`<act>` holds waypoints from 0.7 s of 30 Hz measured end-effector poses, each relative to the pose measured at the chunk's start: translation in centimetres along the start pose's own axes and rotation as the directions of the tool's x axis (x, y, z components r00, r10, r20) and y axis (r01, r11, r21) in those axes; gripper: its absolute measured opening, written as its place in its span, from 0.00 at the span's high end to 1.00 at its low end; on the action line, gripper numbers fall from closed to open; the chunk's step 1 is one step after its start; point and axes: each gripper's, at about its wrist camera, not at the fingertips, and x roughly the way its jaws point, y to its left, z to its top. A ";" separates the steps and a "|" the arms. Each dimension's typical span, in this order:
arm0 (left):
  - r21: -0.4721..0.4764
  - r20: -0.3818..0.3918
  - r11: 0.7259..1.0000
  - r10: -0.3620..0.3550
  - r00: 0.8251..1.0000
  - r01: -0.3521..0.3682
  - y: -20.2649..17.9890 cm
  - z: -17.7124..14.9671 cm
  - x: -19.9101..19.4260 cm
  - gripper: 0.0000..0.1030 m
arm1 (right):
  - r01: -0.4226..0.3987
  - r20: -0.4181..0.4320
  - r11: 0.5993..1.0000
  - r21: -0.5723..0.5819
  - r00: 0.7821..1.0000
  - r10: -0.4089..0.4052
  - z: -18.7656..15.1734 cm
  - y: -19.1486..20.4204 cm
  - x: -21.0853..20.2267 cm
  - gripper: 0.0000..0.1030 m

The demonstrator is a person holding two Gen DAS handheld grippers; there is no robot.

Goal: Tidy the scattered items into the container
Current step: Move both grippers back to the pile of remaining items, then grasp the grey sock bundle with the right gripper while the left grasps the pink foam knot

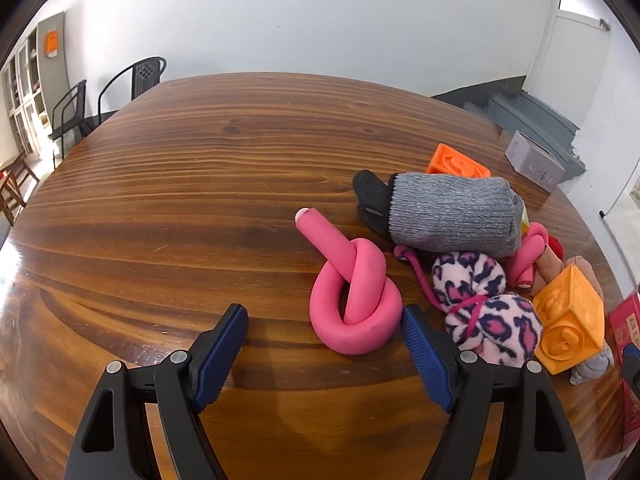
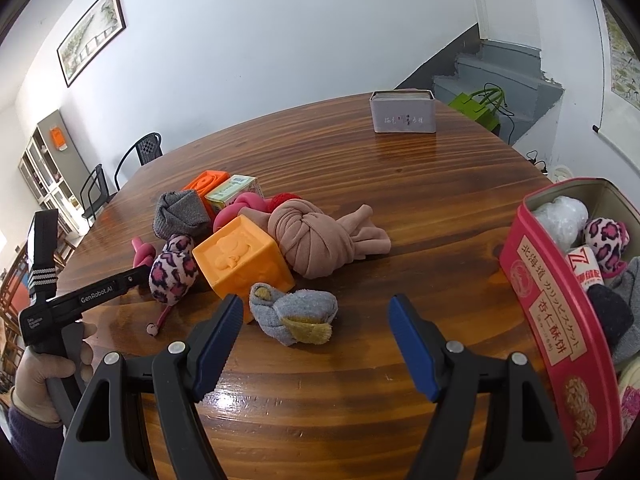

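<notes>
Left tongs (image 1: 324,332) stand apart, nothing clamped. The pink knotted foam tube (image 1: 354,300) sits just ahead of them, its loop touching the inner face of the right-hand pad; the other pad is clear of it.

Handling guess: the foam tube is light, squashy and grippy, not fragile. Best bite is across the knot or the thick loop. The free end would just flex.

Beside the knot: a leopard-print plush bundle (image 1: 484,300), soft, with a trailing cord that could snag. Behind it, a grey rolled sock (image 1: 452,212). An orange embossed cube (image 1: 570,320) sits past the plush, looks rubbery and wide for a pinch.

Right tongs (image 2: 316,320) are also apart and empty, hovering over the counter (image 2: 420,208). A small grey-blue sock bundle (image 2: 294,312) lies just ahead of them, limp and light, so grab the middle. Behind that is a knotted tan stocking (image 2: 316,236).

The red biscuit tin (image 2: 552,304), open-topped, stands right of the sock bundle, well apart from the pile. It already holds a white plastic wad, a leopard plush piece, a red-and-white packet and dark and grey socks. It looks fairly full.

A closed grey tin (image 2: 402,114) sits at the counter's far edge; contents not visible.
</notes>
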 end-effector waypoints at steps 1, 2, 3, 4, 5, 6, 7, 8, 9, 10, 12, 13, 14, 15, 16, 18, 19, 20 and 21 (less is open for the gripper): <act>-0.008 0.002 1.000 0.002 1.000 -0.002 0.1 0.1 0.0 0.22 | 0.003 -0.003 1.000 -0.005 1.000 -0.003 -0.1 0.1 0.1 0.24; -0.012 0.001 1.000 -0.001 1.000 0.001 0.2 0.2 0.1 0.22 | 0.004 -0.005 1.000 -0.009 1.000 -0.004 -0.1 0.2 0.2 0.24; -0.016 -0.001 1.000 -0.003 1.000 0.003 0.3 0.3 0.2 0.22 | 0.005 -0.008 1.000 -0.012 1.000 -0.006 -0.2 0.3 0.3 0.24; -0.019 -0.005 1.000 -0.006 1.000 0.006 0.3 0.3 0.3 0.23 | 0.008 -0.010 1.000 -0.017 1.000 -0.008 -0.3 0.4 0.4 0.24; -0.020 -0.006 1.000 -0.011 1.000 0.011 0.3 0.3 0.4 0.26 | 0.011 -0.011 1.000 -0.020 1.000 -0.011 -0.3 0.5 0.5 0.24; -0.018 -0.006 1.000 -0.015 1.000 0.015 0.3 0.4 0.4 0.37 | 0.013 -0.011 1.000 -0.021 1.000 -0.013 -0.4 0.5 0.5 0.24; -0.014 -0.003 1.000 -0.013 1.000 0.013 0.3 0.5 0.4 0.47 | 0.015 -0.012 1.000 -0.023 1.000 -0.016 -0.4 0.5 0.6 0.24; -0.013 -0.004 1.000 -0.012 1.000 0.012 0.3 0.5 0.5 0.52 | 0.018 -0.012 1.000 -0.024 1.000 -0.019 -0.4 0.5 0.7 0.24; -0.014 -0.002 1.000 -0.012 1.000 0.012 0.4 0.5 0.4 0.54 | 0.023 -0.014 0.999 -0.026 1.000 -0.023 -0.4 0.5 0.8 0.24; -0.019 -0.001 1.000 -0.016 1.000 0.016 0.5 0.5 0.4 0.54 | 0.027 -0.017 0.999 -0.027 0.999 -0.027 -0.4 0.5 1.0 0.24; -0.031 0.003 0.999 -0.016 1.000 0.016 0.7 0.4 0.2 0.55 | 0.032 -0.024 0.999 -0.033 0.999 -0.033 -0.5 0.5 1.2 0.24; -0.036 0.006 0.999 -0.015 1.000 0.015 0.8 0.4 0.2 0.55 | 0.037 -0.026 0.999 -0.036 0.999 -0.038 -0.5 0.5 1.3 0.24; -0.039 0.012 0.999 -0.014 1.000 0.014 1.0 0.4 0.0 0.55 | 0.041 -0.026 0.998 -0.040 0.999 -0.042 -0.6 0.5 1.4 0.24; -0.037 0.019 0.999 -0.008 1.000 0.009 1.0 0.3 -0.2 0.55 | 0.043 -0.025 0.998 -0.044 0.999 -0.044 -0.6 0.5 1.4 0.26; -0.030 0.030 1.000 0.002 1.000 -0.001 1.0 0.2 -0.5 0.55 | 0.045 -0.024 0.998 -0.047 0.999 -0.046 -0.6 0.6 1.4 0.31; -0.018 0.049 1.000 0.014 0.999 -0.013 0.7 0.1 -1.0 0.55 | 0.041 -0.029 0.998 -0.053 0.999 -0.043 -0.7 0.6 1.5 0.39; -0.014 0.061 1.000 0.014 0.998 -0.013 0.6 0.2 -1.4 0.55 | 0.039 -0.036 0.998 -0.054 0.999 -0.041 -0.7 0.7 1.6 0.43; -0.008 0.072 1.000 0.014 0.997 -0.013 0.4 0.3 -1.7 0.55 | 0.040 -0.040 0.998 -0.056 0.998 -0.042 -0.8 0.7 1.7 0.44; -0.001 0.082 1.000 0.015 0.997 -0.015 0.3 0.3 -1.9 0.55 | 0.043 -0.043 0.997 -0.058 0.998 -0.045 -0.8 0.7 1.8 0.45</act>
